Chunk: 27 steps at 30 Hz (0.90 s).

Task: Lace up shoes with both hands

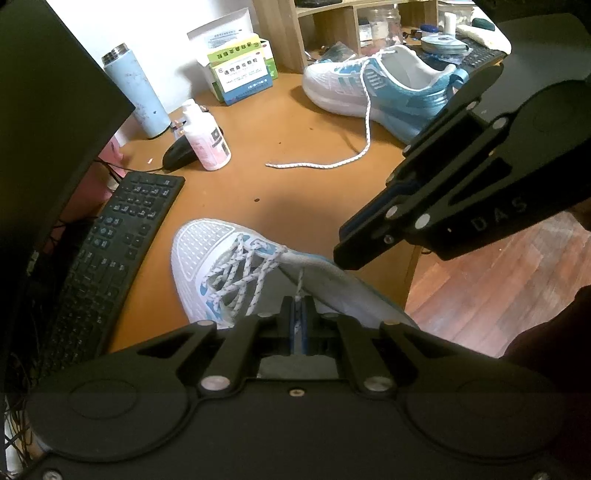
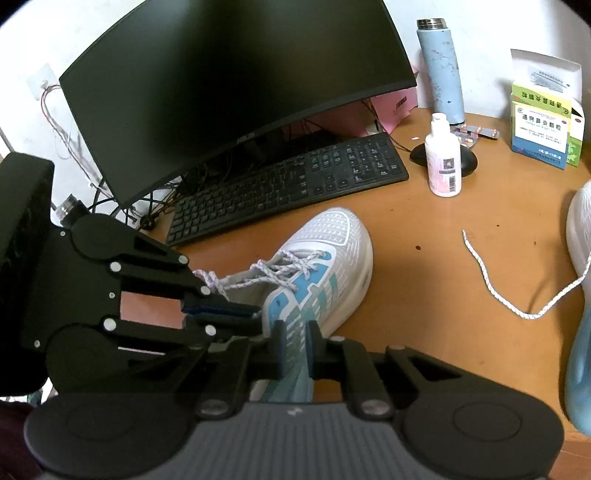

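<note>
The near shoe (image 1: 207, 266) lies low in the frame's centre on the desk (image 1: 295, 122), its heel hidden behind the left gripper (image 1: 297, 310), whose fingers are pressed together on a lace end (image 1: 300, 282). The shoe's long axis runs from the bottom edge up, toe toward the keyboard (image 1: 110, 236). The right-wrist view alone shows the right gripper (image 2: 295, 336), fingers spread, straddling the shoe's blue side. The left-wrist view alone shows the whole second shoe (image 1: 376, 88), upper right, lace trailing.

A white wall (image 2: 110, 40) backs the orange-brown wooden desk (image 1: 295, 122); a wooden shelf unit (image 1: 280, 33) stands at its far end, reddish wood-plank floor (image 1: 491, 273) beside it.
</note>
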Motion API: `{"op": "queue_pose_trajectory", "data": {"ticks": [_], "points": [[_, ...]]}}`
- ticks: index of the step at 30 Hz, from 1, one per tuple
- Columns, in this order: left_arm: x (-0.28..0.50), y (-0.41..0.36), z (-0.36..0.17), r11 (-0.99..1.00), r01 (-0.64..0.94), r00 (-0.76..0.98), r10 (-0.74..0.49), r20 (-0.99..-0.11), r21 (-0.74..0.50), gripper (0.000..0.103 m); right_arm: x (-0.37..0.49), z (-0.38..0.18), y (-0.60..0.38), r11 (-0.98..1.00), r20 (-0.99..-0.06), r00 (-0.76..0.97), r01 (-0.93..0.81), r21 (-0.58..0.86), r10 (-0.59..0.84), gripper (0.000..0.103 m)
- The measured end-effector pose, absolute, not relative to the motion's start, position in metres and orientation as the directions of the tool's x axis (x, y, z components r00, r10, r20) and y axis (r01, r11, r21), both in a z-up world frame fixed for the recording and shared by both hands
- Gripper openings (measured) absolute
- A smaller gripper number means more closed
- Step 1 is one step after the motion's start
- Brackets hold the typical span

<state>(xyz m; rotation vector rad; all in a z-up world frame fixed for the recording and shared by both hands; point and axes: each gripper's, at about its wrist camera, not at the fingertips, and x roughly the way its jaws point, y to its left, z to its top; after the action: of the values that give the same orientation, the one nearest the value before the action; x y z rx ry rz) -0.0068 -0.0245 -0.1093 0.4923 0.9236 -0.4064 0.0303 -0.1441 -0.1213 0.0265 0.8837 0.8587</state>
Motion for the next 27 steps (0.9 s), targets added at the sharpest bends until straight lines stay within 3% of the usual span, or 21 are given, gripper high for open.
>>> {"op": "queue_pose_trajectory", "data": {"ticks": [27], "points": [[-0.0034, -0.0258, -0.1107, 0.820, 0.523, 0.538, -0.106, -0.837, 0.233, 0.001, 0.0281, -0.1186, -0.1410, 0.669, -0.670, 0.330, -0.661, 0.339, 0.665, 0.012]]}}
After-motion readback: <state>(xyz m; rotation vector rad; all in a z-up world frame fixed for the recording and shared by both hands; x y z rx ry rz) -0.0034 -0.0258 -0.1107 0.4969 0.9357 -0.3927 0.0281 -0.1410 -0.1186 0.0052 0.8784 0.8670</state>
